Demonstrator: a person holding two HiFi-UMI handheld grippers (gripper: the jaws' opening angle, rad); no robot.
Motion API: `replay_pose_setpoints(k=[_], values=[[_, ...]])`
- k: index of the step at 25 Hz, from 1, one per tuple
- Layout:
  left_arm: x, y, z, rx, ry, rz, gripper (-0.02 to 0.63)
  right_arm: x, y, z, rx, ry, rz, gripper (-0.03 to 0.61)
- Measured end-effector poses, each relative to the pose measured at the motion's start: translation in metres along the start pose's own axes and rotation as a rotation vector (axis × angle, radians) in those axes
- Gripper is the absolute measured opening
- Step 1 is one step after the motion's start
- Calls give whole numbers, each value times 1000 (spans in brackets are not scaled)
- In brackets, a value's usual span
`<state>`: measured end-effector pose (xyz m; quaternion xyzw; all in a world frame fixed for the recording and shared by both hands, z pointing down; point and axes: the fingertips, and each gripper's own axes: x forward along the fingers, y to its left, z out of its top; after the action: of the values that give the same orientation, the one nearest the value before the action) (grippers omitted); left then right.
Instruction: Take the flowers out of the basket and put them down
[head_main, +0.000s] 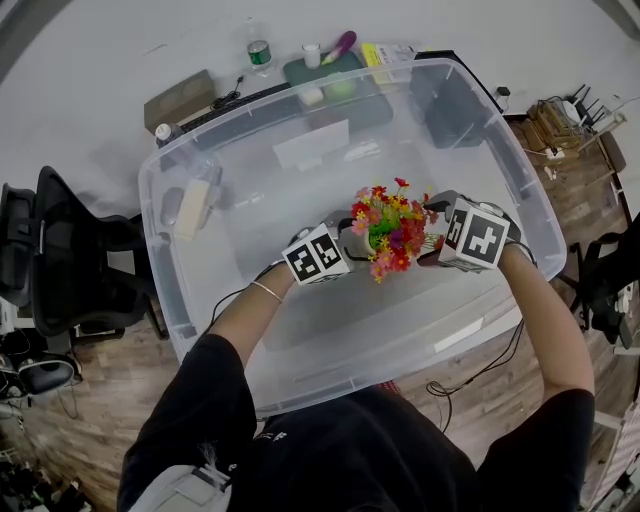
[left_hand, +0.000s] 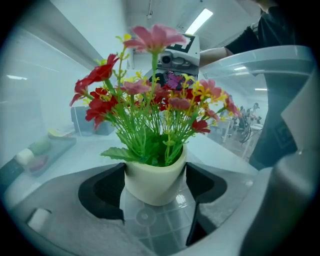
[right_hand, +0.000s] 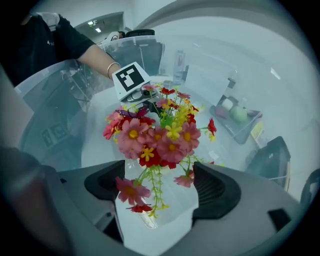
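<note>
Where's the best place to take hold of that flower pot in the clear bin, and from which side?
Grip the cream pot by its round wall just under the rim, coming in level from the side. It stands upright, and the flowers spread wide overhead, so from above you meet only thin stems.

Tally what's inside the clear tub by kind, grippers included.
Flower pot: 1
Grippers: 2, left gripper and right gripper
Total: 3
</note>
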<state>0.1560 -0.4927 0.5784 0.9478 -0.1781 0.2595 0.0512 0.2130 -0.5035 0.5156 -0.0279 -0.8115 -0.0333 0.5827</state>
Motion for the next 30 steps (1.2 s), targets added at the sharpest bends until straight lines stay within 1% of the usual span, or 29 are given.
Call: replay_pose_setpoints(k=[3, 6, 8, 10, 12, 15, 17, 21, 24, 26, 30], values=[[1, 1, -1, -7, -6, -1, 370, 8, 4, -11, 7, 36, 47, 422], [1, 2, -1, -14, -15, 2, 370, 21, 17, -32, -15, 137, 117, 424], [2, 2, -2, -16, -17, 2, 370, 30, 30, -38, -25, 173, 163, 432], [2, 2, -1, -16, -21, 3, 370, 37, 37, -35, -24, 166, 194, 439], [2, 2, 0, -19, -25, 5, 370, 42, 37, -31, -3, 140, 207, 443], [3, 2, 0, -23, -25, 8, 370, 46, 24, -32, 68, 101, 191, 443], [3, 3, 0, -24, -27, 10, 370, 50, 18, -35, 90, 97, 182, 443], [4, 2, 0, -24, -35, 11, 370, 62, 19, -40, 65, 106, 191, 443], [3, 3, 0, -18, -39, 11, 370, 68, 11, -31, 31, 64, 139, 443], [3, 3, -1, -29, -45, 11, 373, 72, 5, -25, 43, 27, 111, 443], [3, 7, -1, -56, -63, 16, 404, 77, 0, -25, 53, 8, 97, 443]])
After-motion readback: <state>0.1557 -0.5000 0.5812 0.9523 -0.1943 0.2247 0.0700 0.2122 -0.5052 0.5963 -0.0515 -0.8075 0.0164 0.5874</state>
